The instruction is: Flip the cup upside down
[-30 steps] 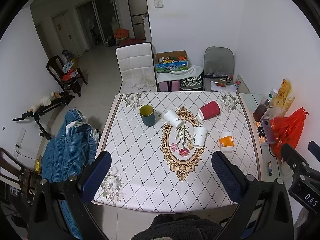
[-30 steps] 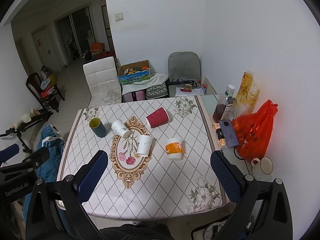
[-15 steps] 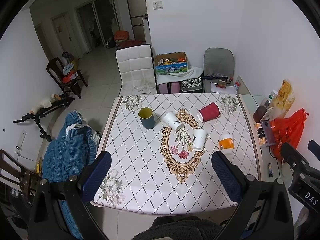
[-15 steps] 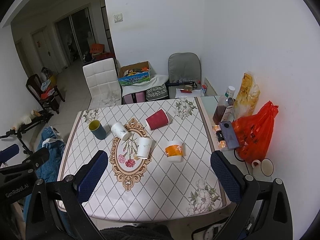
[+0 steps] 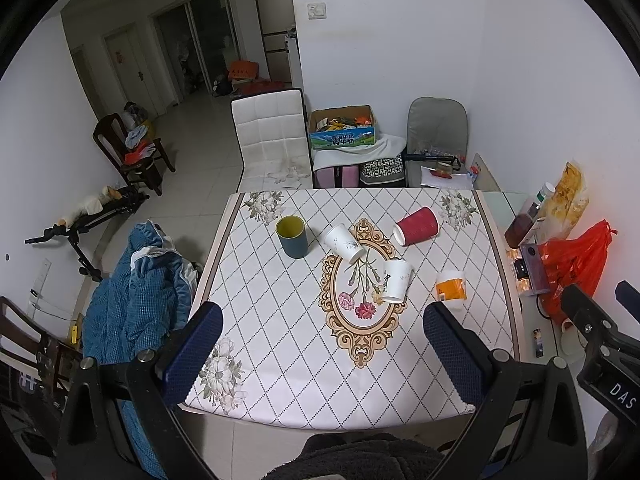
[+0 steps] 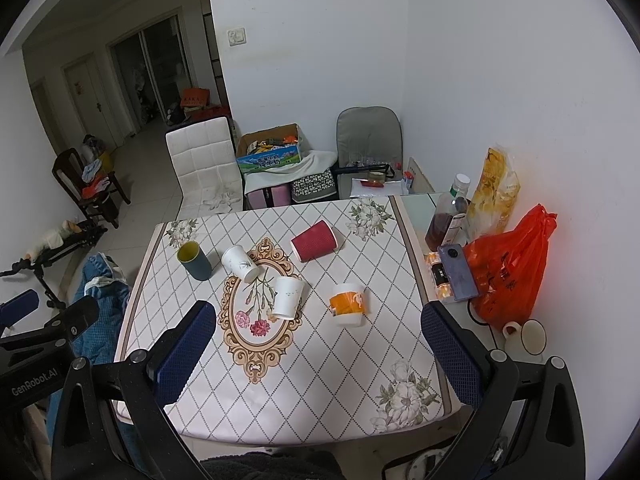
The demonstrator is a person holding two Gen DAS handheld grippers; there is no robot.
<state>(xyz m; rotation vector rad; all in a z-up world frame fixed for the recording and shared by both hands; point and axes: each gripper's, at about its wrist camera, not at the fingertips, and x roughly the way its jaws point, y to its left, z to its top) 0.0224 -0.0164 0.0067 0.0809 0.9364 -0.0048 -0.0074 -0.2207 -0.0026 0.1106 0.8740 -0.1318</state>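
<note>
Several cups are on the patterned table [image 5: 280, 320]. A dark blue cup with a yellow inside [image 5: 292, 237] [image 6: 194, 260] stands upright at the far left. Two white paper cups [image 5: 344, 243] [image 5: 395, 281] [image 6: 239, 263] [image 6: 287, 297], a red cup [image 5: 416, 226] [image 6: 313, 240] and an orange-and-white cup [image 5: 451, 288] [image 6: 348, 304] lie on their sides. My left gripper [image 5: 322, 352] and right gripper [image 6: 318, 352] are open and empty, held high above the table's near edge, well short of the cups.
A glass side shelf at the right holds a bottle [image 6: 448, 220], a phone [image 6: 458, 266], a red plastic bag [image 6: 508, 264] and a white mug [image 6: 528, 338]. A blue jacket [image 5: 136, 288] hangs left of the table. A white chair [image 5: 272, 140] stands behind it.
Both grippers have drawn back and up a little, so the table and cups look slightly smaller. The cups have not moved.
</note>
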